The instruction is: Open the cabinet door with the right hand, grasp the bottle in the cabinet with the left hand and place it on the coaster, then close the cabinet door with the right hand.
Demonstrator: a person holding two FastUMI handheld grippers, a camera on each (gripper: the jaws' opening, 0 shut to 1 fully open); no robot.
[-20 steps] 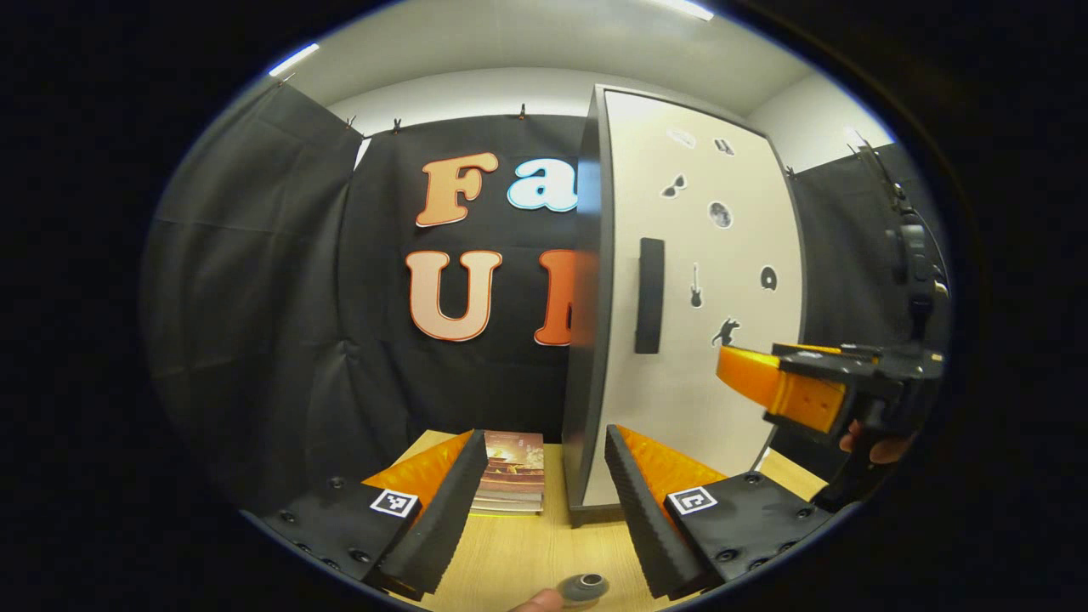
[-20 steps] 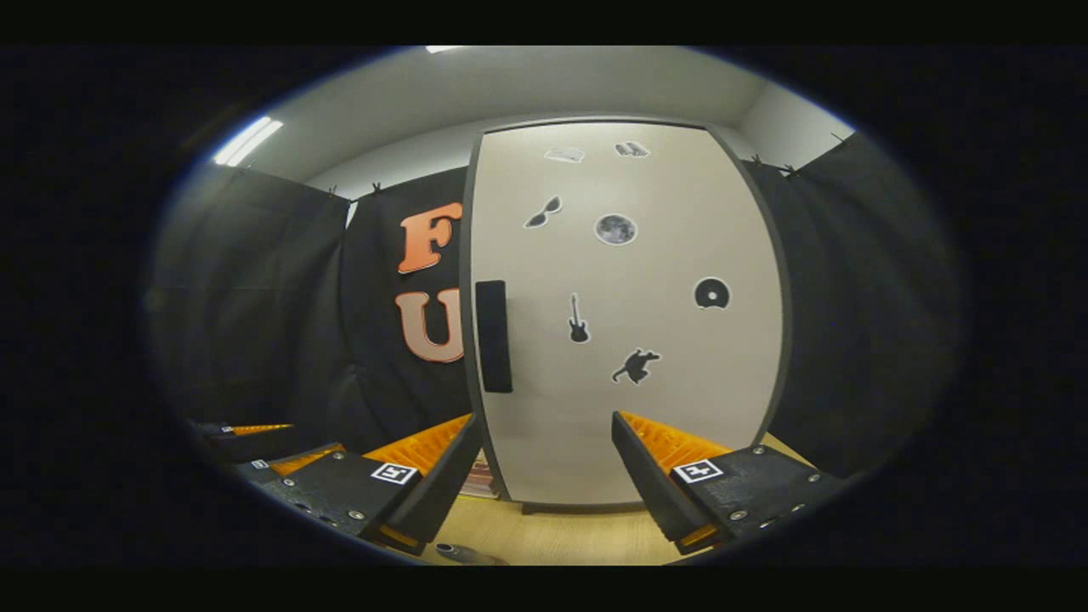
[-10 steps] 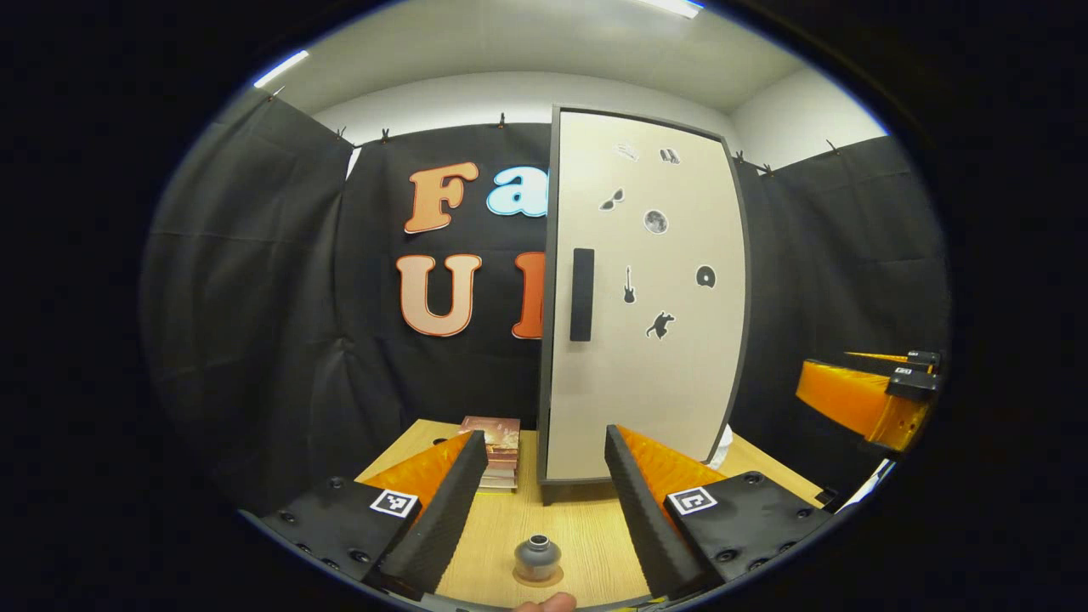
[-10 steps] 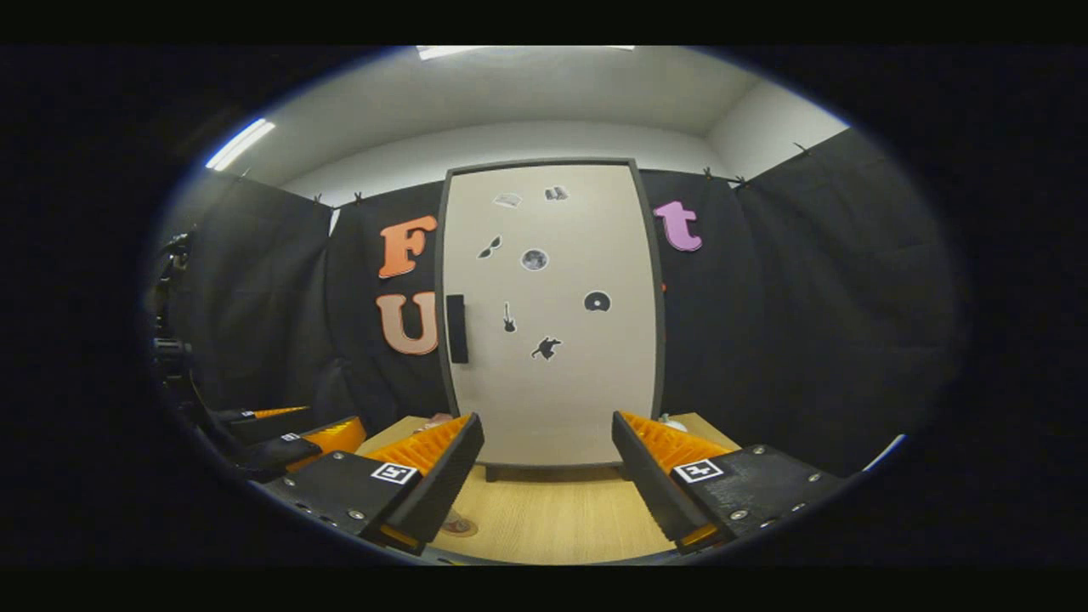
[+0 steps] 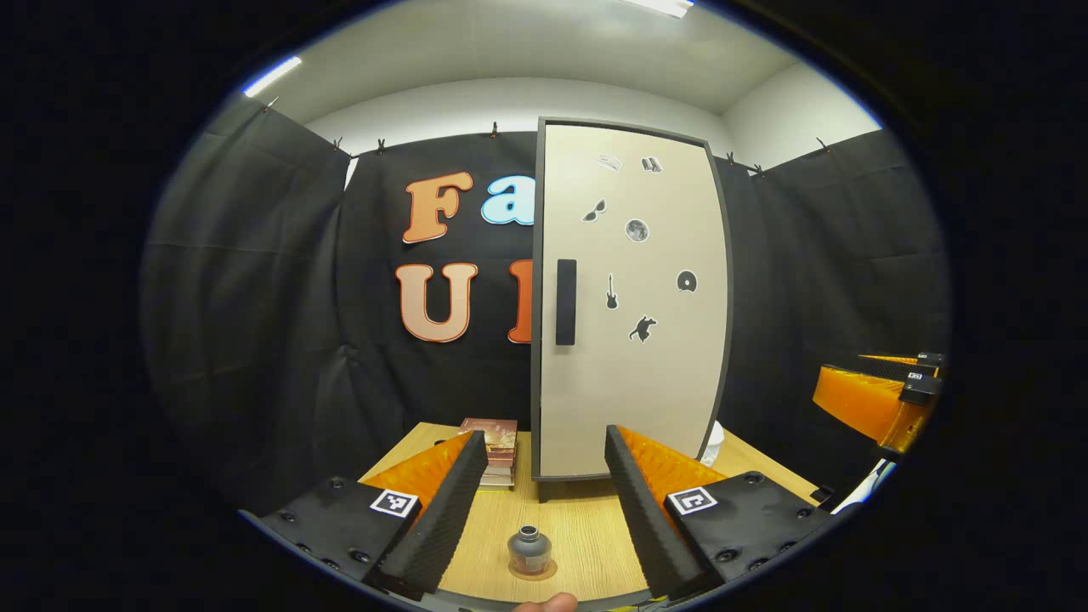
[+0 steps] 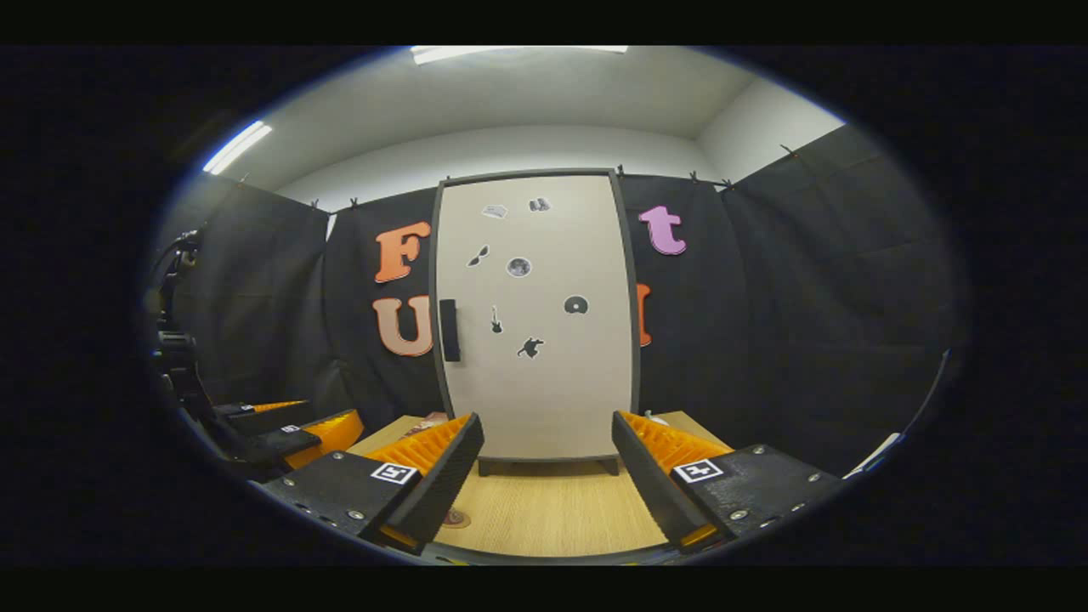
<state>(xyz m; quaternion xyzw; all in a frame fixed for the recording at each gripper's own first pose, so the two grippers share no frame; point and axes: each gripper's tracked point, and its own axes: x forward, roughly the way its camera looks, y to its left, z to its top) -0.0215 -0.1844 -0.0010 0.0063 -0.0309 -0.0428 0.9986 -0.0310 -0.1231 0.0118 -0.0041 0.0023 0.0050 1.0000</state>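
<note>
Since the earlier frames we find both grippers drawn back from the cabinet (image 5: 633,306), its flat pale door shut. Left gripper (image 5: 544,476) and right gripper (image 6: 548,463) stand apart, empty. The squat round bottle (image 5: 528,548) stands upright on the coaster (image 5: 533,569) near the wooden table's (image 5: 586,527) front edge.

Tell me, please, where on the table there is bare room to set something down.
Bare wood lies between the cabinet foot and the right gripper, and right of the bottle on its coaster. The back-left corner is crowded by stacked books.
</note>
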